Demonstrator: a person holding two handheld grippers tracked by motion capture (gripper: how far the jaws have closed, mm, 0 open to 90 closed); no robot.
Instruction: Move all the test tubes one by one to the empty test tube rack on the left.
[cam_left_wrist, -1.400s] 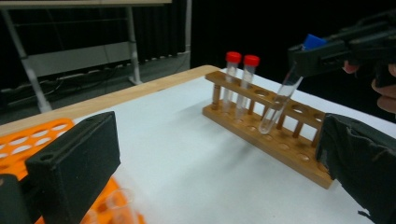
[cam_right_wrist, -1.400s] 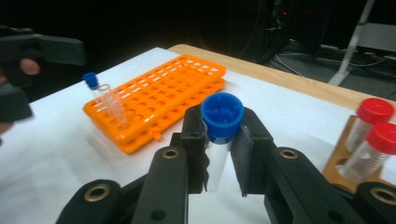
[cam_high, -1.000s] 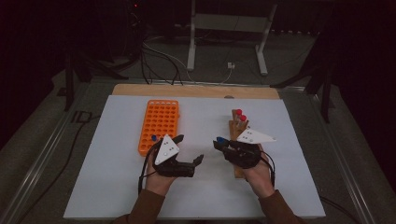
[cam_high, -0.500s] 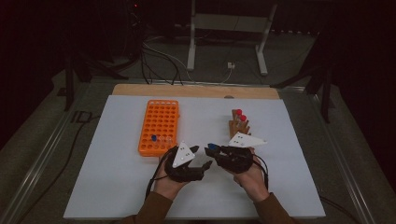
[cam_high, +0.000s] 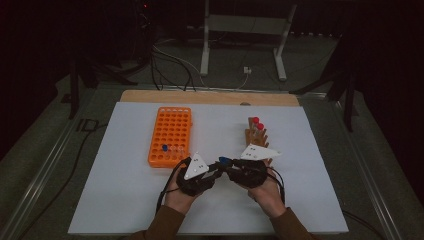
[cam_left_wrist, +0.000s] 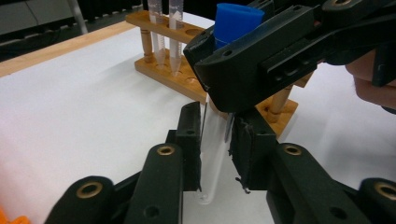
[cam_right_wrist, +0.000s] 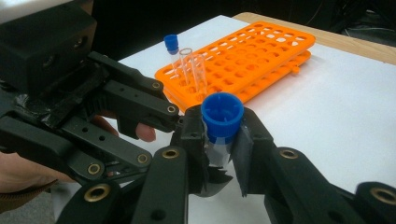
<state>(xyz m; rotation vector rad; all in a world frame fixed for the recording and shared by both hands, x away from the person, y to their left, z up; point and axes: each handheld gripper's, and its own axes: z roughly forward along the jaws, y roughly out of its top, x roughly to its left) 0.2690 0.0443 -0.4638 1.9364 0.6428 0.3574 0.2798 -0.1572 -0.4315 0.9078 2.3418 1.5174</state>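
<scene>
Left gripper view: left gripper (cam_left_wrist: 215, 154), jaws just closing, is clamping the tube (cam_left_wrist: 211, 158); right gripper (cam_right_wrist: 219, 140) is clenching its blue cap (cam_right_wrist: 222, 112). Twisting should stay coaxial.

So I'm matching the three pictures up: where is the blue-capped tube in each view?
High view: blue-capped tube between the two grippers, low centre.
Left gripper view: centre, blue cap at top.
Right gripper view: centre, cap facing the camera.
Shared landmark: white table cover.
</scene>
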